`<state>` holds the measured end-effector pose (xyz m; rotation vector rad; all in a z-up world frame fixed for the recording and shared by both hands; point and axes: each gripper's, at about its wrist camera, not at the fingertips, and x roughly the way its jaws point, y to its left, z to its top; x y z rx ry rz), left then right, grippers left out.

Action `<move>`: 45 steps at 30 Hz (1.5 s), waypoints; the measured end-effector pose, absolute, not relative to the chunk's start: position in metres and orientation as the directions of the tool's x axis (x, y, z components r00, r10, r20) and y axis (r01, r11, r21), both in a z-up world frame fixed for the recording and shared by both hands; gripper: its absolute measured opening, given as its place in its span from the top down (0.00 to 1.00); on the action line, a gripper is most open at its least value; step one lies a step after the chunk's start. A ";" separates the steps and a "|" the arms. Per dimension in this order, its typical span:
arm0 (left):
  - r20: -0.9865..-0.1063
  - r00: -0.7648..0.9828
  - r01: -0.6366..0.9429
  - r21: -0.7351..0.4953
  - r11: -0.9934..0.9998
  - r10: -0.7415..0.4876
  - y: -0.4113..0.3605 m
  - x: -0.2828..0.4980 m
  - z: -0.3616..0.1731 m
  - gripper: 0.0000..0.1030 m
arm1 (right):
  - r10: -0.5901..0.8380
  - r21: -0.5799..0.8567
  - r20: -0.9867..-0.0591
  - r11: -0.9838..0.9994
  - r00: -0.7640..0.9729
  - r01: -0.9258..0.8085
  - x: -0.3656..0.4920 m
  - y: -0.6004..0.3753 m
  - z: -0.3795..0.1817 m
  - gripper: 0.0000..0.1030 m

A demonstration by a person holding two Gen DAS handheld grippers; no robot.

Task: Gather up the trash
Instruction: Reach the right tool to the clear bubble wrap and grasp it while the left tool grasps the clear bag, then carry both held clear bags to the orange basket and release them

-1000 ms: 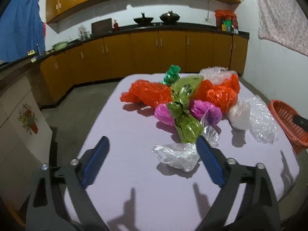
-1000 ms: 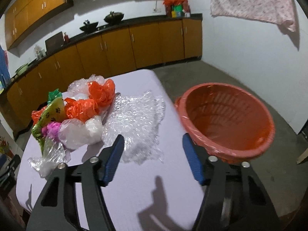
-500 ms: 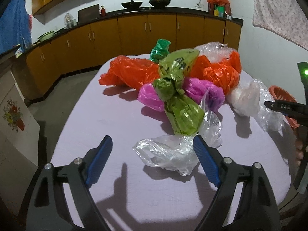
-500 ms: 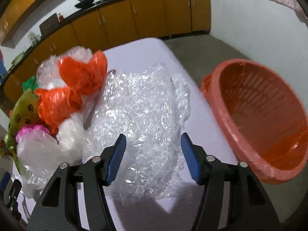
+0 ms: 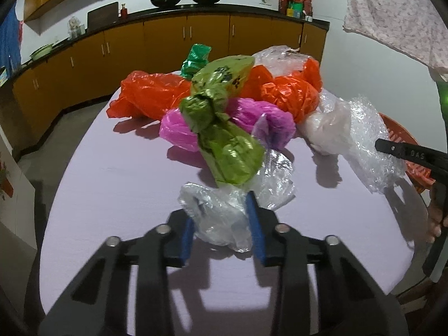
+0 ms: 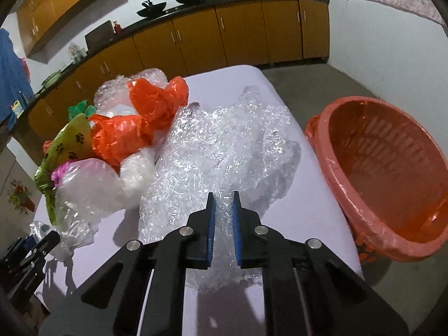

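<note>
A heap of crumpled plastic bags lies on the lilac table (image 5: 117, 173): orange bags (image 5: 151, 95), a green bag (image 5: 226, 148), pink bags (image 5: 179, 128) and clear ones. My left gripper (image 5: 222, 224) is shut on a clear plastic bag (image 5: 221, 215) at the near edge of the heap. My right gripper (image 6: 222, 224) is shut on the bubble wrap (image 6: 224, 151), which also shows in the left wrist view (image 5: 369, 145). An orange basket (image 6: 392, 173) lined with an orange bag stands just right of the table.
Orange kitchen cabinets (image 5: 168, 42) with a dark counter run along the back and left walls. A white wall (image 6: 392, 42) with a hanging cloth is on the right. Bare floor (image 6: 322, 84) lies behind the basket.
Both grippers moved forward and closed. The left one took hold of the clear bag, the right one took hold of the bubble wrap.
</note>
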<state>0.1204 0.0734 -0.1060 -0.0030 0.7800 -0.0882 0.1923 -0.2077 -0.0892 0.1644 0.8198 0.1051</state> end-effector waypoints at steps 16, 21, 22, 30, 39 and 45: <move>-0.608 0.776 0.168 -0.063 0.984 -0.171 0.052 0.087 -0.058 0.84 | 0.115 0.173 -0.642 0.985 0.758 -0.003 0.149 -0.233 -0.054 0.90; -0.565 0.798 0.207 -0.067 0.976 -0.208 0.036 0.081 -0.036 0.84 | 0.092 0.179 -0.622 0.983 0.778 0.028 0.138 -0.246 -0.045 0.90; -0.556 0.803 0.212 -0.068 0.975 -0.214 0.032 0.080 -0.033 0.84 | 0.085 0.180 -0.617 0.983 0.782 0.035 0.135 -0.250 -0.044 0.90; -0.508 0.816 0.274 -0.079 0.958 -0.276 -0.013 0.102 -0.008 0.84 | -0.033 0.152 -0.582 0.977 0.813 0.149 0.126 -0.288 -0.033 0.90; -0.502 0.763 0.409 -0.114 0.906 -0.408 -0.100 0.157 -0.005 0.84 | -0.174 0.166 -0.580 0.931 0.796 0.325 0.133 -0.352 -0.035 0.90; -0.523 0.705 0.489 -0.131 0.862 -0.479 -0.159 0.192 -0.016 0.84 | -0.217 0.175 -0.587 0.906 0.780 0.384 0.145 -0.374 -0.043 0.90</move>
